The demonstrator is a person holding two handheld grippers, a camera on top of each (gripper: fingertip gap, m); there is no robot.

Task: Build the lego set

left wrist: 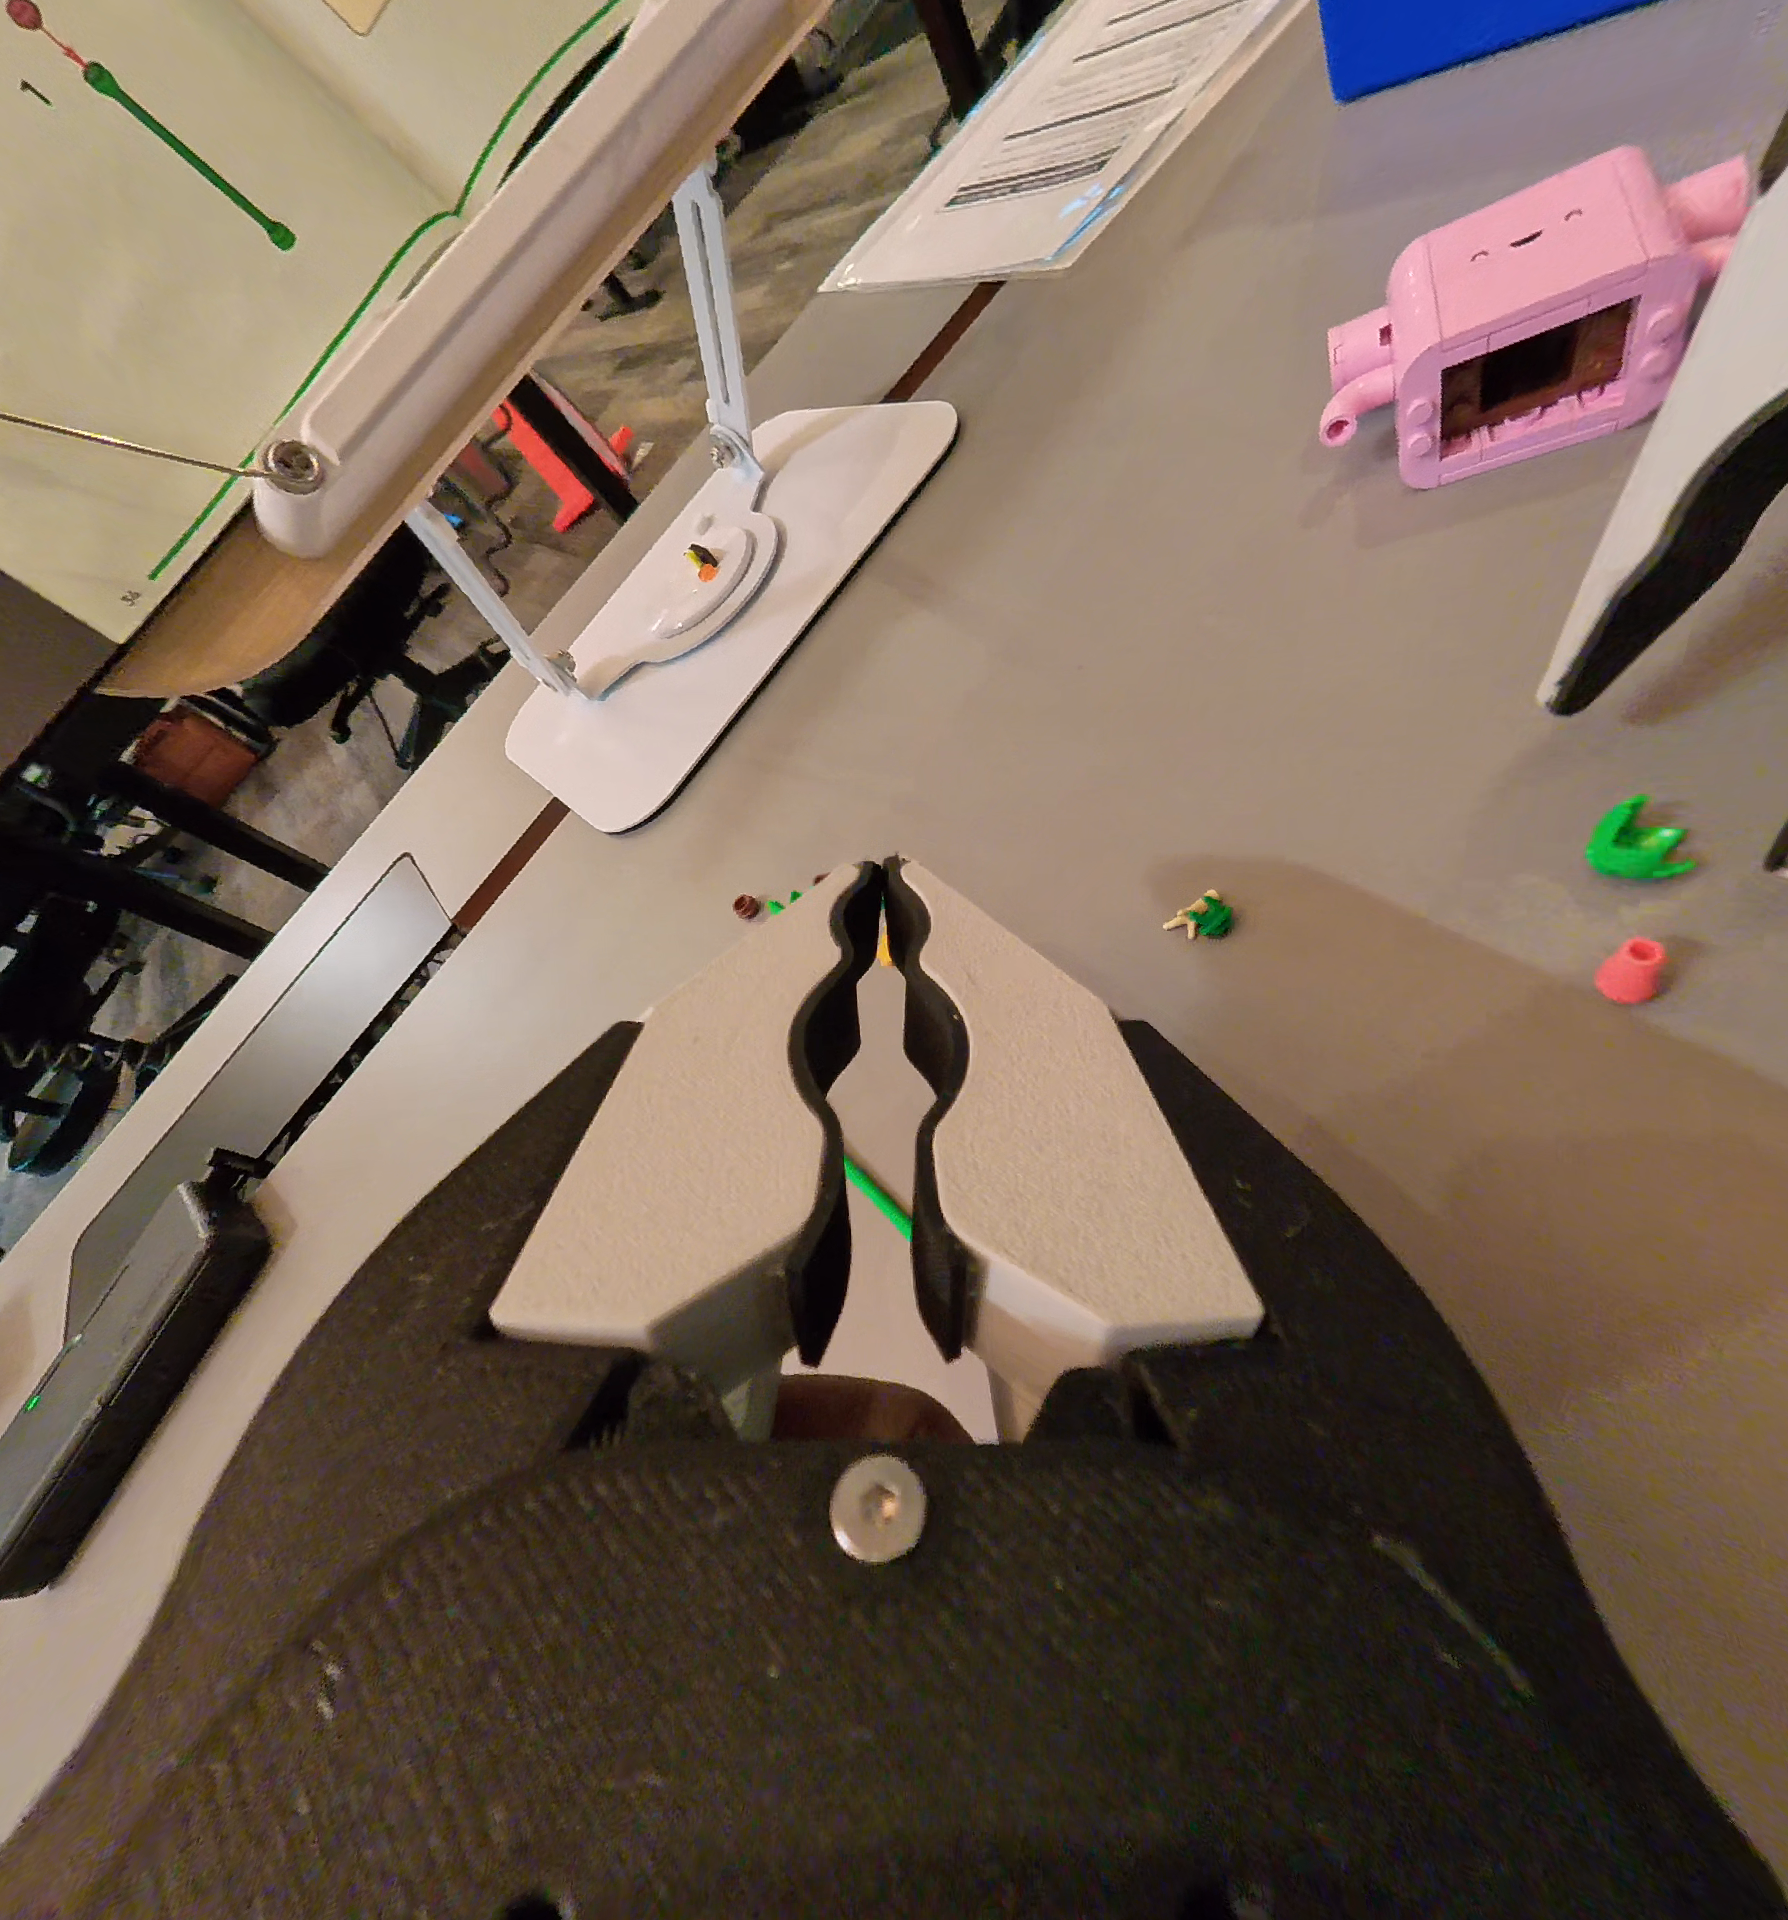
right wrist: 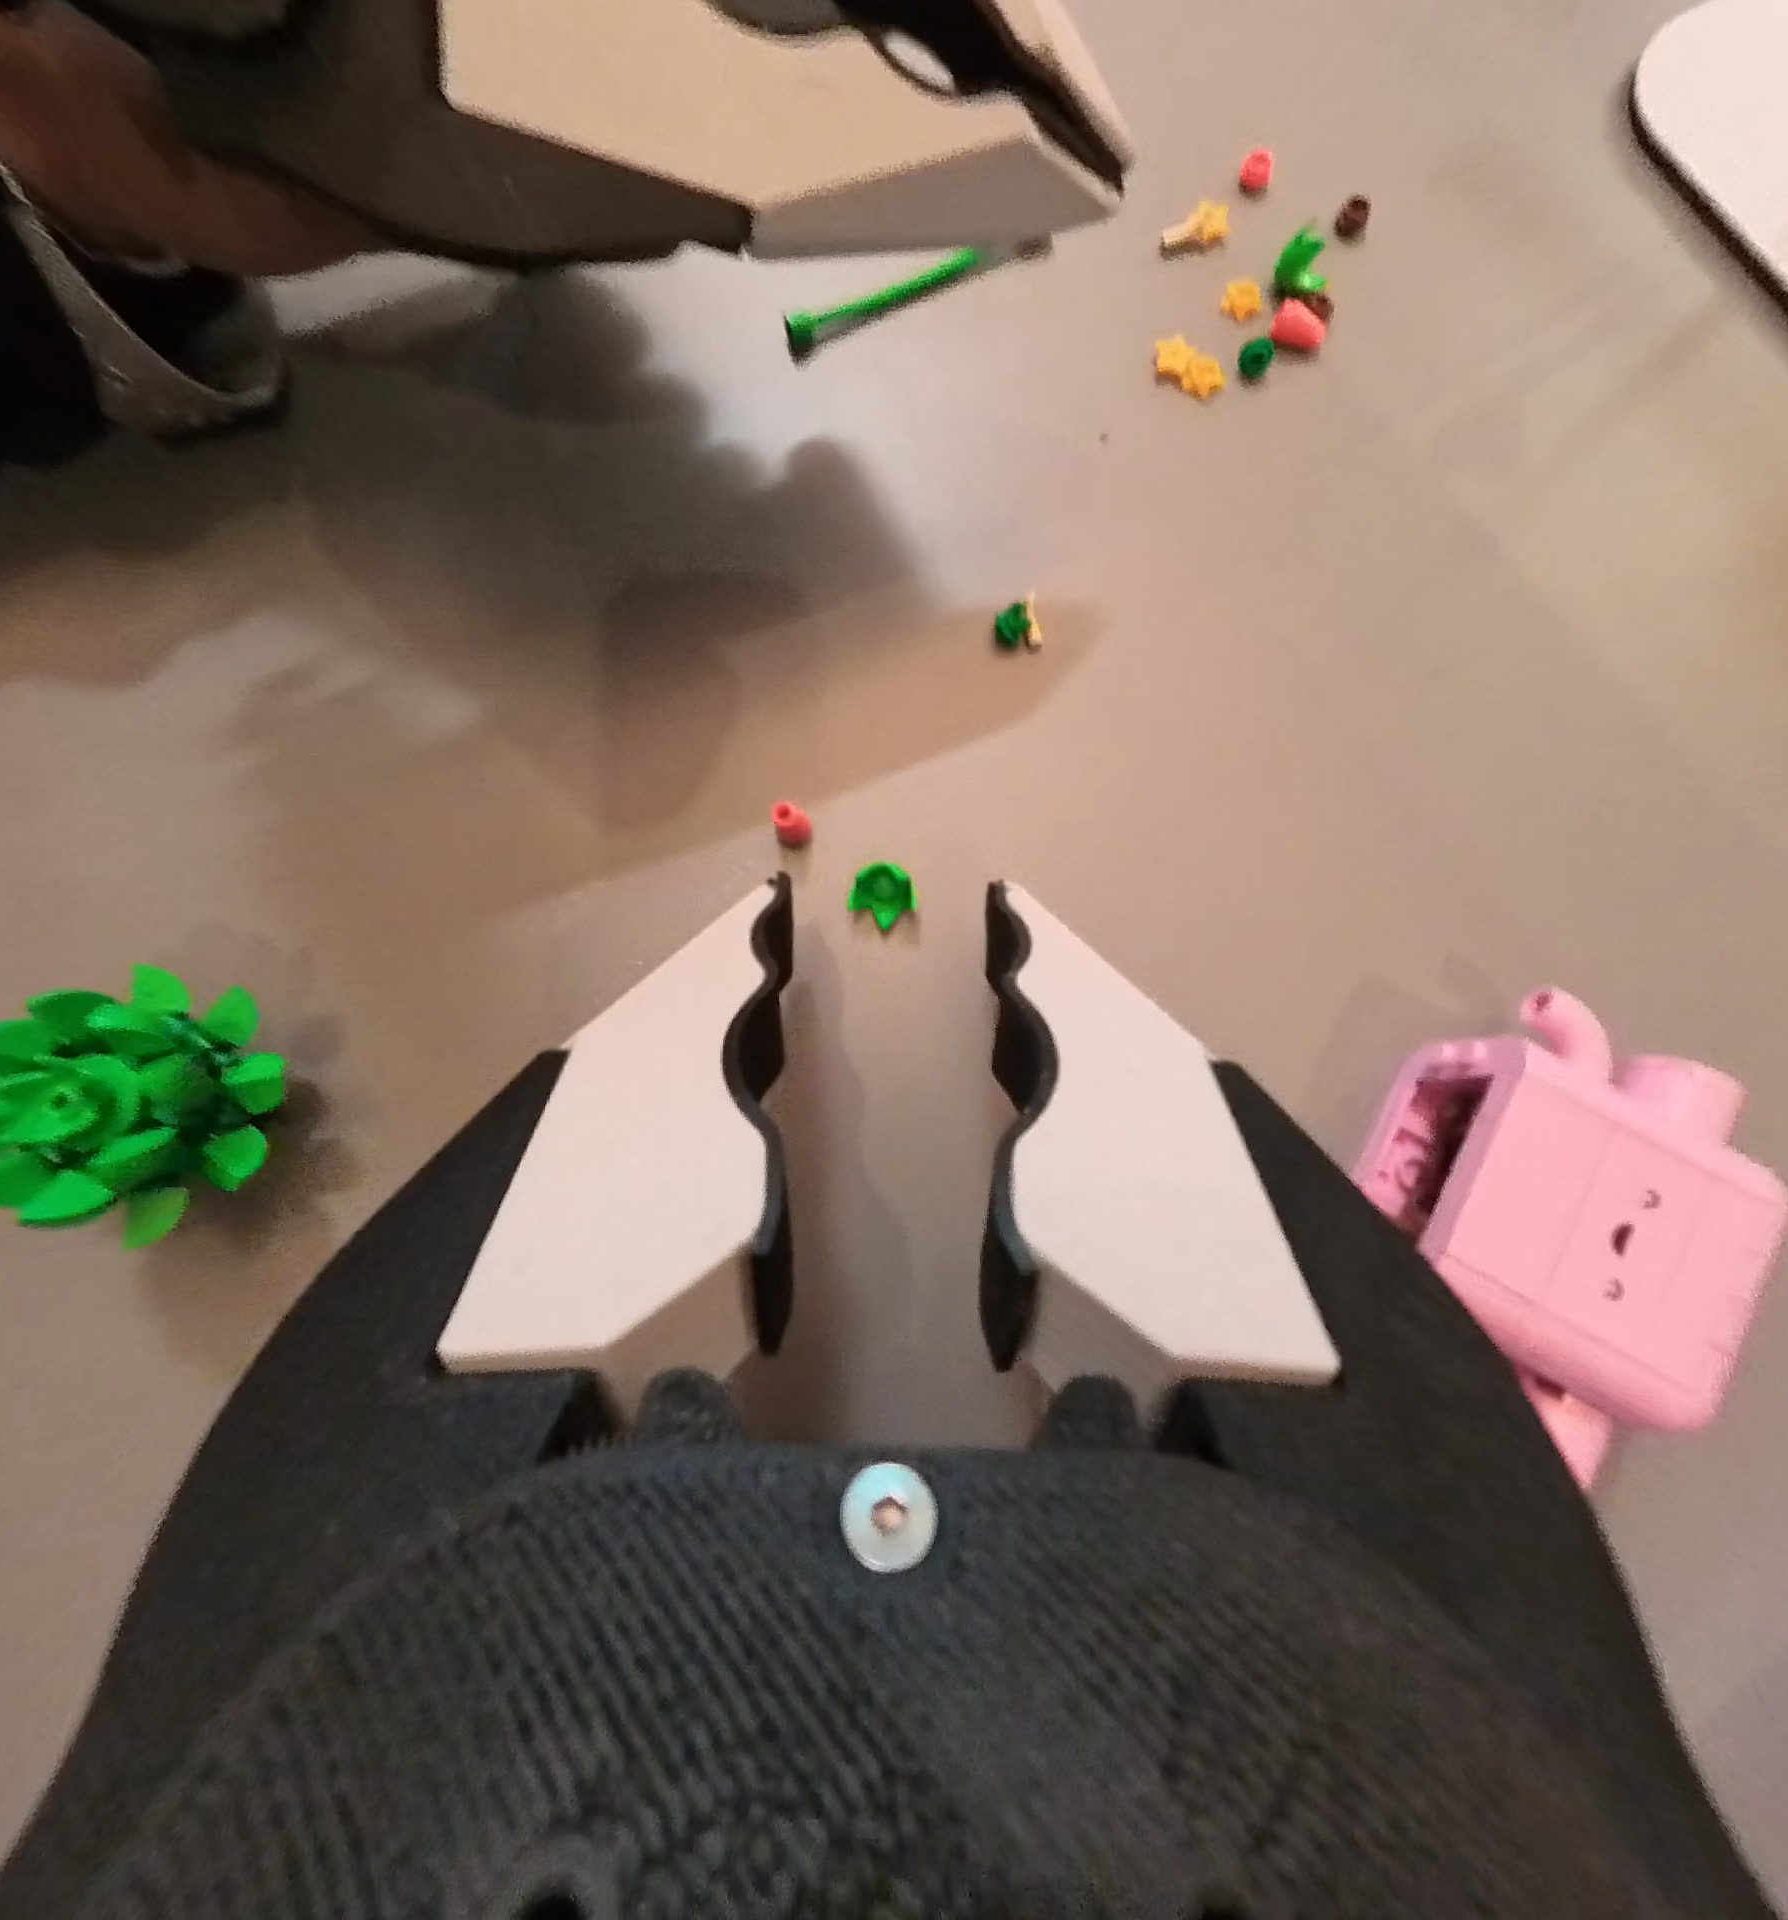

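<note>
- The left gripper (left wrist: 883,868) was seen pinched tight on a thin green stem (right wrist: 885,294), which was carried clear above the grey table (left wrist: 1285,1195).
- The right gripper (right wrist: 888,891) was held wide apart, nothing gripped, with a small green leaf piece (right wrist: 882,894) framed on the table between its fingertips.
- A pink block model (right wrist: 1596,1236) was spotted just right of it, and a green leafy cluster (right wrist: 111,1101) well off to the left.

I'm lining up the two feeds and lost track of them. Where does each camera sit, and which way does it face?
Left wrist view: on the left gripper, facing across the table toward the white stand; its fingers pinch the green stem.
Right wrist view: on the right gripper, facing down at the green leaf piece; fingers apart.
Shared: pink toaster, stem, leaf piece.
</note>
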